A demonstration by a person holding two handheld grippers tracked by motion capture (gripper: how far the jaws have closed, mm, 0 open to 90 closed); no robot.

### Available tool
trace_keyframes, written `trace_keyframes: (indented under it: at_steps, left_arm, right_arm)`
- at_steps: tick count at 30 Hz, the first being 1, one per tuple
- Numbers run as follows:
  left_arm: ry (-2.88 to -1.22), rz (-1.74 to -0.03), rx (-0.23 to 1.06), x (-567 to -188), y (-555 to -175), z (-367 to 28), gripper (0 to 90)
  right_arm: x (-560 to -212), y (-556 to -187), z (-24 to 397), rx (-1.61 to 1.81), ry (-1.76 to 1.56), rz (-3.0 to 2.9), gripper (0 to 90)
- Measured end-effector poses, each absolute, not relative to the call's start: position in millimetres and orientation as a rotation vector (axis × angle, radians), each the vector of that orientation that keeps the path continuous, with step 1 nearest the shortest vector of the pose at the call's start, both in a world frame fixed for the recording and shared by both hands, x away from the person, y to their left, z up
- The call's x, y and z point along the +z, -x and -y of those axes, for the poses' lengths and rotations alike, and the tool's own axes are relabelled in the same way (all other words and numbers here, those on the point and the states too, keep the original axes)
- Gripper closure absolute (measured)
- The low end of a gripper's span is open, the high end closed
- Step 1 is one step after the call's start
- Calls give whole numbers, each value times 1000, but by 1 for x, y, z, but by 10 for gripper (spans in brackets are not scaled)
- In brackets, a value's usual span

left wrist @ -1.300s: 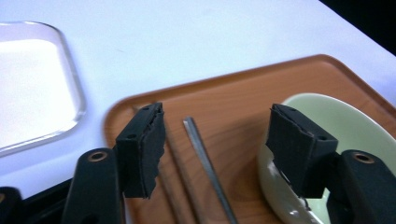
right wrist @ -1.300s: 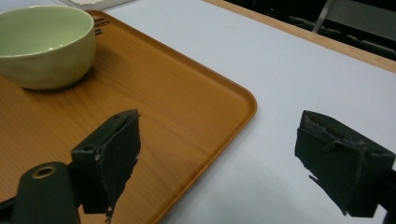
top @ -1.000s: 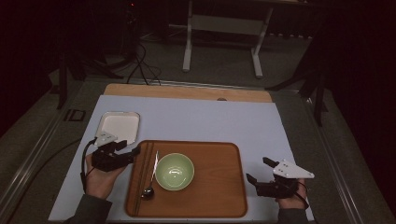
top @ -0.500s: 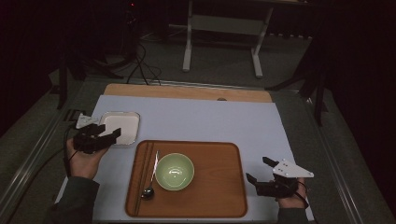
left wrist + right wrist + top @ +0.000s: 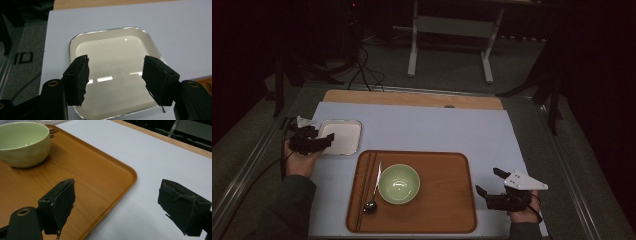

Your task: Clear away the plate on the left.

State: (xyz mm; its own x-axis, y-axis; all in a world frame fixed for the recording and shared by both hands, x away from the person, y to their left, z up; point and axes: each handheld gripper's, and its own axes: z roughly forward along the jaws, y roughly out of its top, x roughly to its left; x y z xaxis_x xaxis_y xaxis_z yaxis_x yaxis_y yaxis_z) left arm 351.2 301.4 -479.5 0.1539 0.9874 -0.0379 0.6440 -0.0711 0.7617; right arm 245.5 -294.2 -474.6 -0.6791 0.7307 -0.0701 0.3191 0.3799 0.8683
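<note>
Hovering over the left edge of the small white dish (image 5: 341, 136), the left hand-held gripper (image 5: 328, 140) has its jaws spread wide with nothing between them; they have just been closing a little. Left gripper view: the dish (image 5: 115, 75) lies flat on the light tabletop (image 5: 175, 30), straight ahead and below the left hand-held gripper (image 5: 115, 75), its near rim under the 2 jaws, no contact seen. Dish sits just beyond the top-left corner of the wooden tray (image 5: 437, 200). Tray holds 1 green bowl (image 5: 398, 184), a spoon (image 5: 373, 200) and chopsticks (image 5: 364, 187). Right hand-held gripper (image 5: 488, 182) sits near the tray's right edge, well apart from the dish, jaws open and empty, straddling the tray corner (image 5: 125, 177) in the right gripper view.
</note>
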Motion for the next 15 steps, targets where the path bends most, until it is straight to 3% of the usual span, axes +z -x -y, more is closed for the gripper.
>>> trace_keyframes:
  at_steps: [4,9,15]
  left_arm:
    - [-1795,-1606,664,-488,-361,-312,436]
    - [-1751,-1736,643,-503,-373,-323,596]
    - [-1743,-1833,658,-514,-380,-328,711]
  right_arm:
    - [-475,-246,295,1240,-905,-2197,138]
    - [-475,-246,293,1234,-897,-2207,138]
    - [-475,-246,296,1243,-908,-2197,138]
